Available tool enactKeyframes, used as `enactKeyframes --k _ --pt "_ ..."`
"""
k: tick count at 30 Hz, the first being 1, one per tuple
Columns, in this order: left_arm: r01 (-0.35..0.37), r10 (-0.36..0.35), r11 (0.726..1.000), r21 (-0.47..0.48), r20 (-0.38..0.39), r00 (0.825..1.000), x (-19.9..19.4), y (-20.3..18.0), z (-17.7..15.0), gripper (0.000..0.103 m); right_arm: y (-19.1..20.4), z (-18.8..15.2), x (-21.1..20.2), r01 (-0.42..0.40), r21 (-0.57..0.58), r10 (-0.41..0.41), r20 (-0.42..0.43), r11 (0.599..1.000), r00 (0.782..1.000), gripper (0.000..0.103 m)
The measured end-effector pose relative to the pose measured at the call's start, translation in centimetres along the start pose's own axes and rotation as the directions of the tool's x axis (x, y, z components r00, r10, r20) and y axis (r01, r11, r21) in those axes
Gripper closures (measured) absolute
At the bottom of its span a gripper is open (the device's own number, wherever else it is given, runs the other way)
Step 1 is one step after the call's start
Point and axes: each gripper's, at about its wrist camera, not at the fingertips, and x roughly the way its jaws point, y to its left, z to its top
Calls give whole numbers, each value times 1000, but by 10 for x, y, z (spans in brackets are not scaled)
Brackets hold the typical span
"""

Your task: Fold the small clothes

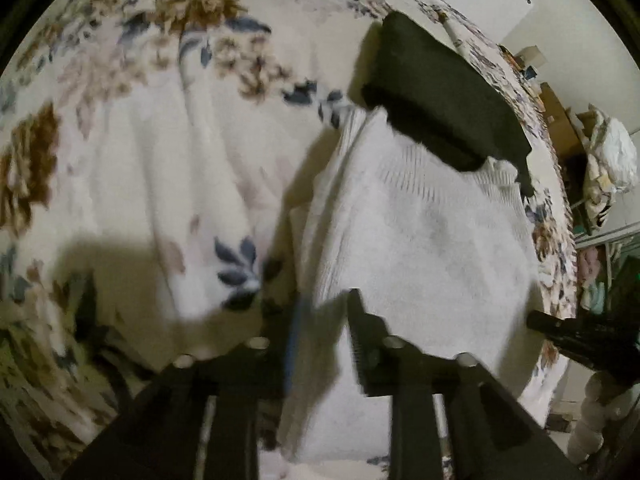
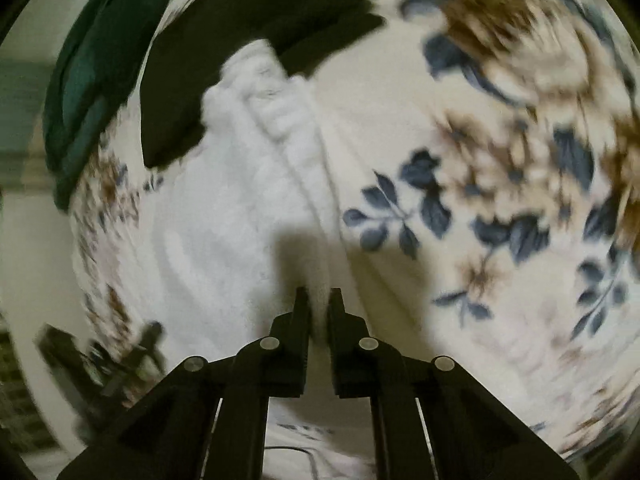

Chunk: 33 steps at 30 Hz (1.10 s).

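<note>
right gripper pinching white garment, floral blanket

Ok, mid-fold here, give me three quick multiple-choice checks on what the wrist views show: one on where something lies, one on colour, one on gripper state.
1. Where does the black garment lie relative to the white knit garment?
A. Overlapping its far end
B. Apart from it
C. Wholly beneath it

2. What colour are the leaf prints on the floral bedspread?
A. Red
B. Blue
C. Yellow

3. What is the right gripper doing?
A. Wide open above the bedspread
B. Closed on a fold of the white knit garment
C. Holding the black garment

Answers:
1 A: the dark cloth covers the white one's far edge in both views.
2 B: blue leaves sit among brown blooms.
3 B: white fabric is pinched between the nearly closed jaws.
</note>
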Motion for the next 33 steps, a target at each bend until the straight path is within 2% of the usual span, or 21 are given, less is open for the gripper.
enactKeyframes --k 1,2,3,4,5,7,9,13,19,21,22,23,24,25,26,31,33 --pt "15 -15 1000 1 13 1000 -1 -1 6 62 4 5 -1 1 -15 -1 1 1000 1000 89" --pt "18 -18 1000 -3 25 1000 1 -1 13 45 8 11 -2 0 -30 0 9 1000 1000 82" --pt "10 -10 1000 -8 41 999 4 -3 21 43 11 18 -3 1 -42 0 19 999 1000 75" --pt "11 -11 1000 -6 55 998 8 -6 32 43 14 28 -2 1 -48 0 33 999 999 64" --pt "-4 3 1000 7 58 998 14 -9 39 43 16 37 -1 -1 -46 3 48 999 999 63" --pt "-98 95 993 65 45 994 29 -15 56 43 20 53 4 2 -58 1 56 998 998 63" --pt "-148 144 983 106 51 988 42 -22 66 43 25 67 10 22 -70 -18 58 997 998 63" --pt "-177 176 971 159 22 984 63 -26 70 43 30 86 26 44 -80 -41 41 996 998 63" --pt "-178 176 971 162 27 984 67 -25 72 43 44 90 43 63 -84 -60 38 994 997 63" --pt "-162 159 973 165 33 987 66 -25 72 55 45 89 43 71 -85 -67 42 994 997 63" --pt "-150 147 974 168 29 989 64 -27 70 81 46 89 42 72 -89 -68 49 993 996 64" --pt "-133 133 975 177 15 991 65 -30 69 92 46 89 41 77 -94 -71 61 993 996 68" --pt "-143 142 970 197 19 990 65 -34 69 92 46 88 39 79 -98 -72 67 992 995 73" --pt "-149 146 966 212 31 989 64 -39 69 94 47 88 38 75 -104 -68 71 992 995 85" --pt "-152 147 963 221 40 988 62 -42 68 94 47 88 36 74 -102 -66 81 992 995 91" --pt "-133 123 975 177 64 990 52 -38 74 95 47 84 16 89 -79 -75 167 993 983 95" --pt "-129 121 979 161 56 991 53 -32 74 95 40 87 16 68 -45 -60 160 997 985 95"
